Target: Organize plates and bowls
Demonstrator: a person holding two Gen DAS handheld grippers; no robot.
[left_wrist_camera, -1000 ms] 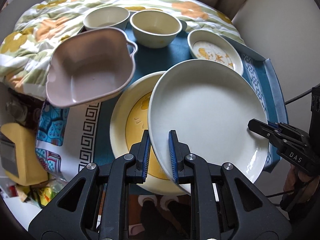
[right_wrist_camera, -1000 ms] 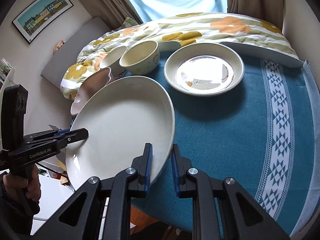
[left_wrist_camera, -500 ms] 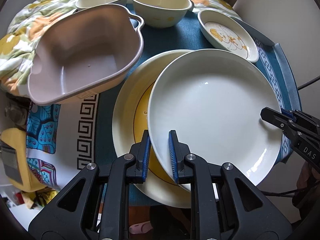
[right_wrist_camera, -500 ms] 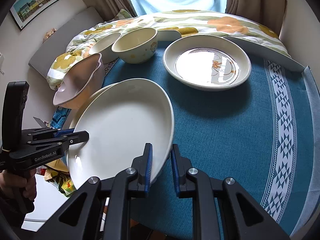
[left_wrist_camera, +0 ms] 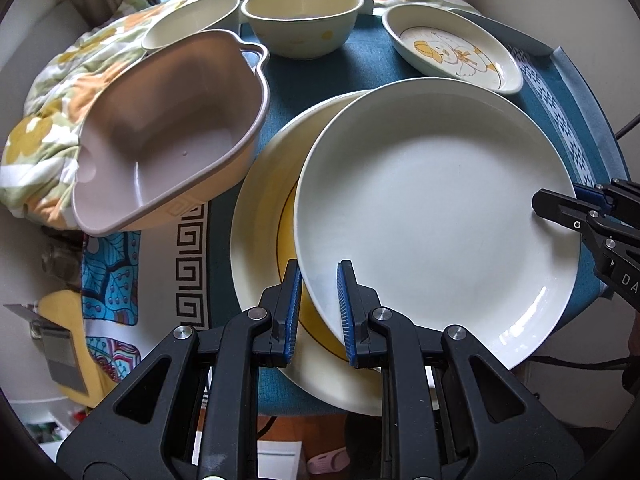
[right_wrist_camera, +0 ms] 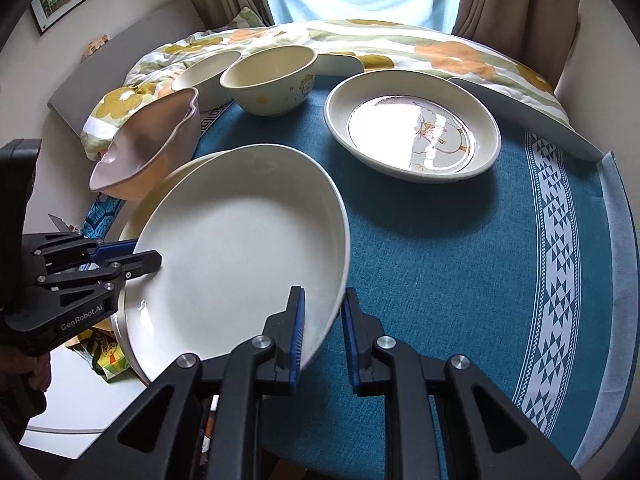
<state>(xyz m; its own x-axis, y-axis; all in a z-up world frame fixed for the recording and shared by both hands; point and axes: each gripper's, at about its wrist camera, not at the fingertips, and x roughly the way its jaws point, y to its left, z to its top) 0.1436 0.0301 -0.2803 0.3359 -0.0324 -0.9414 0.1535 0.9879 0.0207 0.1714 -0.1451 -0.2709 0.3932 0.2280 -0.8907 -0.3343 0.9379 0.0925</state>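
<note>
At the far left, a pink square bowl [left_wrist_camera: 168, 136] with a loop handle sits tilted, partly on a floral quilt [left_wrist_camera: 52, 92] and partly over the table edge, just beside the plates. Behind it stand two cream bowls: a shallower one [left_wrist_camera: 188, 20] on the left and a deeper round bowl [left_wrist_camera: 302, 16] to its right, on the teal tablecloth [right_wrist_camera: 460, 272]. Next in order, near the table's front-left edge, a yellow-centred plate [left_wrist_camera: 260, 216] lies flat on the cloth. The white plate [left_wrist_camera: 432, 216] is above it, overlapping most of it and offset toward the right; whether the two plates touch cannot be determined. The left gripper [left_wrist_camera: 318, 312] has its jaws set narrow, clamped on the near rim of the white plate, with one blue pad under the rim and one inside the well. In the right wrist view, the right gripper [right_wrist_camera: 322, 328] is likewise narrow, clamped on the opposite rim of the same plate, with one finger inside and one outside. The plate is therefore carried between both grippers. To the right rear, a cream illustrated dish [right_wrist_camera: 412, 124] rests flat on the cloth, well apart from the white plate. A white patterned band [right_wrist_camera: 556, 248] runs along the cloth's right side.
</note>
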